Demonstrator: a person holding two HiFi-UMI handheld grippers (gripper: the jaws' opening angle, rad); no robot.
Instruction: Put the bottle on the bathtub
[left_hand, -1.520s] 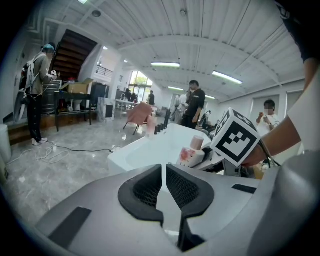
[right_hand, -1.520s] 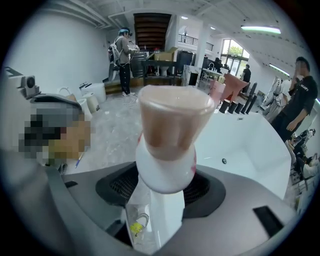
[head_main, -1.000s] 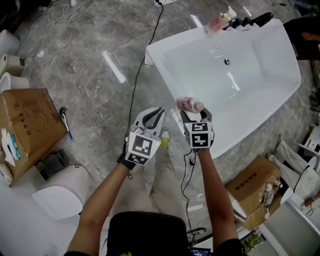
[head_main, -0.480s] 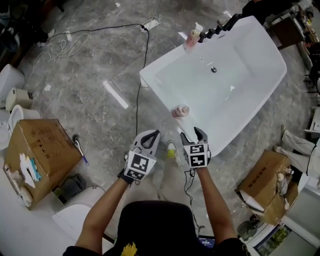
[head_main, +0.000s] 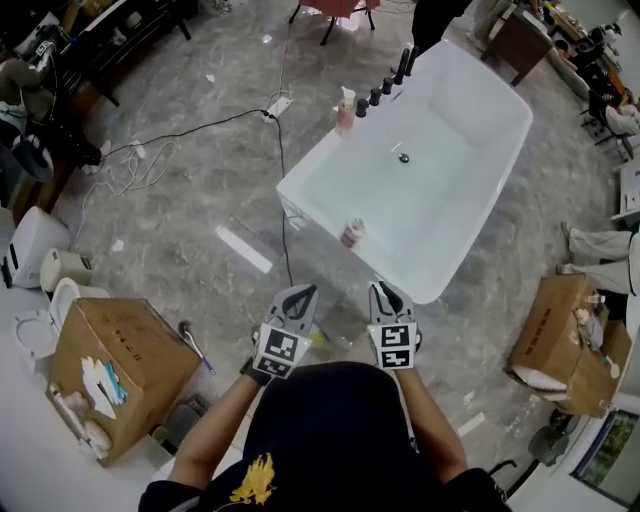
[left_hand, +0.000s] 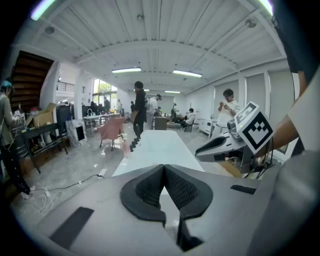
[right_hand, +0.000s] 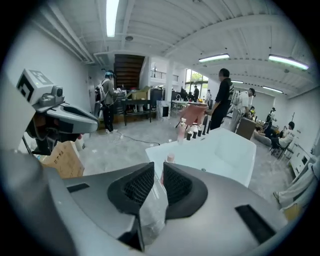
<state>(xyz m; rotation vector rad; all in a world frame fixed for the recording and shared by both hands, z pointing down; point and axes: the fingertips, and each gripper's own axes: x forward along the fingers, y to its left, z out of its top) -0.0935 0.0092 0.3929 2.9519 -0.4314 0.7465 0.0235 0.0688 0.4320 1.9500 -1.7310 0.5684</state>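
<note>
Small pink bottle (head_main: 352, 233) is seen standing upright on the near rim of the white bathtub (head_main: 440, 190), toward its left corner. Both grippers are held short of that rim, well apart from the bottle.

Left gripper (head_main: 298, 297): jaws are closed tip to tip, nothing between them.

Right gripper (head_main: 388, 293): jaws are parted by a narrow gap, nothing gripped; the bottle is sighted through it.

A second pink bottle (head_main: 345, 110) is noted on the bathtub's far rim, beside black tap fittings (head_main: 385, 85).

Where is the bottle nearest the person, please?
The bottle stands on the near rim of the bathtub in the head view, ahead of the right gripper, untouched.
</note>
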